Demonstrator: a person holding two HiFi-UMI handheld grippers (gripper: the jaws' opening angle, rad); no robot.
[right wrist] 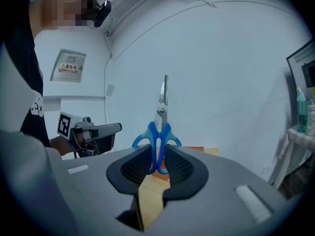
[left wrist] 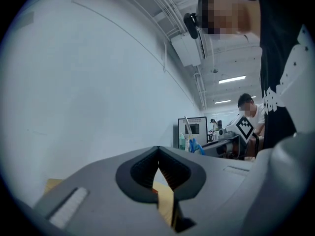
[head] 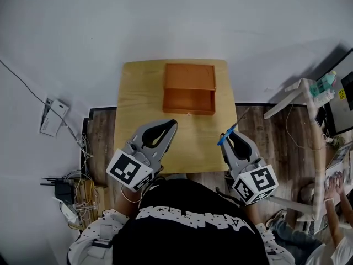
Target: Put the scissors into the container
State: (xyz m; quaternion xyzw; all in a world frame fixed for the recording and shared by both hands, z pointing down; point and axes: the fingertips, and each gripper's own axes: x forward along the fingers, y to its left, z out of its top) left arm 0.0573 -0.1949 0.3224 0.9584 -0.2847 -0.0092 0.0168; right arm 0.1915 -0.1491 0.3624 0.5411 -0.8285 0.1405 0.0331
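Right gripper (right wrist: pixel 158 156) clamped on scissors (right wrist: pixel 159 132) handles (blades upward). Left gripper (left wrist: pixel 158 151) closed, empty. Container (head: pixel 189 88) on table (head: pixel 138 115) not yet reached; carrying over and release remain.

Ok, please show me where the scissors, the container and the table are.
scissors (right wrist: pixel 161 112), right gripper view, on the pivot.
container (head: pixel 189 77), head view, on its far flat part.
table (head: pixel 138 98), head view, on the bare top left of the container.

Head view: the right tongs (head: pixel 230 136) cover most of the scissors (head: pixel 222 138). The left gripper (head: pixel 174 122) covers the tabletop's (head: pixel 138 93) near-left corner. Right gripper view: the container (right wrist: pixel 195 149) shows only as an orange strip behind the tongs.
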